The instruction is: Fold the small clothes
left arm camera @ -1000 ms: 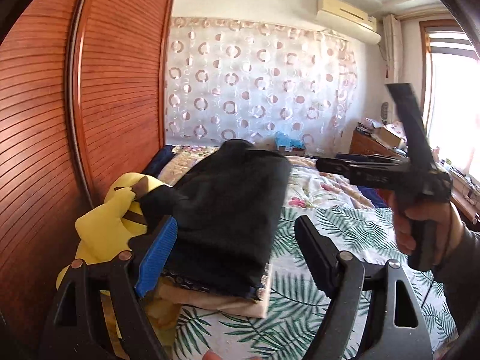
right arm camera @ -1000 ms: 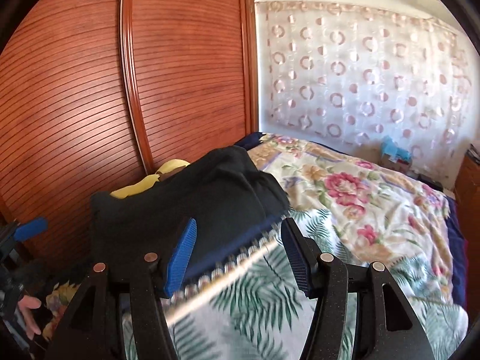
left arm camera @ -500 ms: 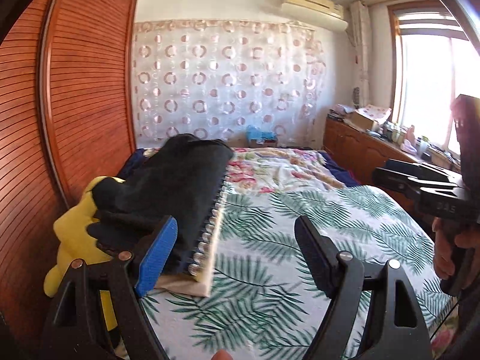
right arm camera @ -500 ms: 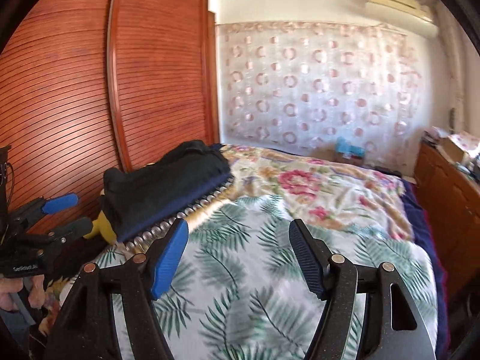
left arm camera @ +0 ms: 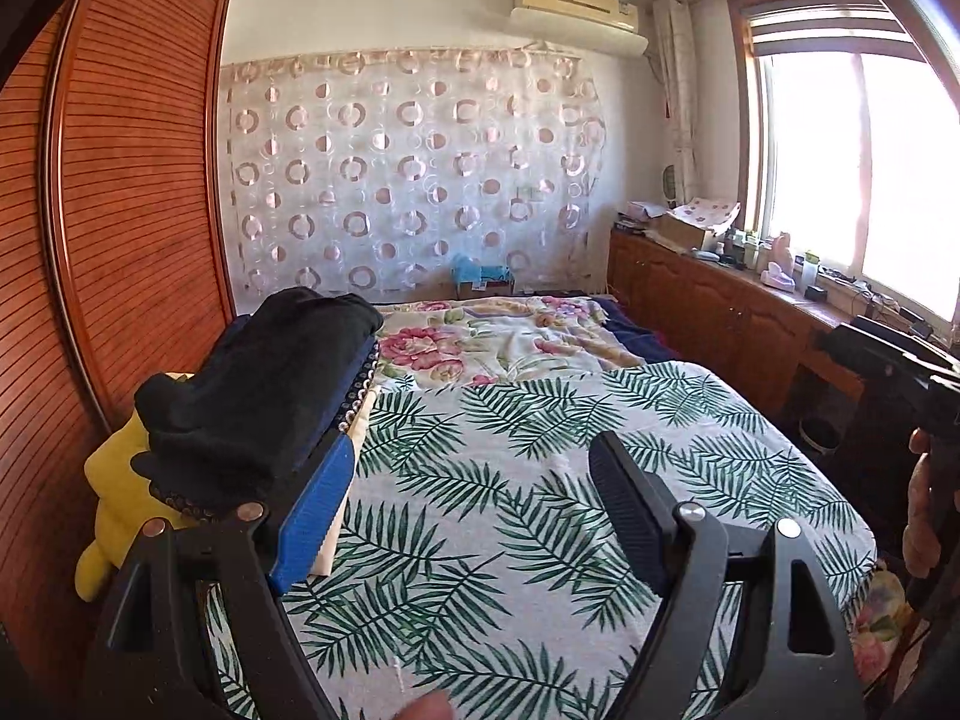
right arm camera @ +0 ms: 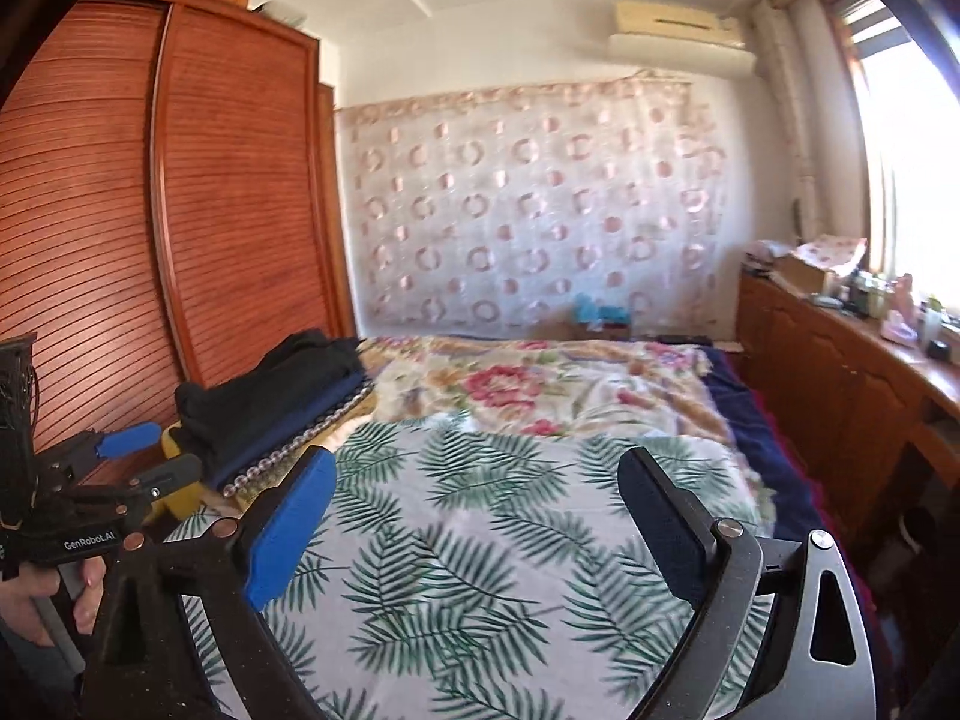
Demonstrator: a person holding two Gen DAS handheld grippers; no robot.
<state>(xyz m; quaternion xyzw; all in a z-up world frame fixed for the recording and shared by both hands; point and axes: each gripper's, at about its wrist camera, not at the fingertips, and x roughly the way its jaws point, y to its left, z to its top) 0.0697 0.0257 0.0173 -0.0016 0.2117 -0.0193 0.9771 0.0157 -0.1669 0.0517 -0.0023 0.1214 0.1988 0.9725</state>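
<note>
- The room was a bedroom: a bed [left arm camera: 540, 480] with a palm-leaf sheet over a floral cover, a wooden wardrobe [left arm camera: 132, 228] along its left edge, and a patterned curtain [left arm camera: 408, 180] behind its far edge.
- A pile of folded clothes [left arm camera: 264, 396], black on top with a navy piece under it, lay at the left edge of the bed, against a yellow soft toy [left arm camera: 114, 498] beside the wardrobe.
- The middle of the palm-leaf sheet was bare; I saw no unfolded garment on it.
- The left gripper [left arm camera: 468, 516] hovered over the near part of the bed with its jaws wide apart and nothing between them.
- The right gripper [right arm camera: 480, 522] also pointed across the bed; its jaws were opening, and nothing was between them.
- I judged that one garment was finished and placed on the pile, so the step in hand was a pause between pieces.
- The next move would call for finding another small garment, which was out of view, and spreading it flat on the sheet.
</note>
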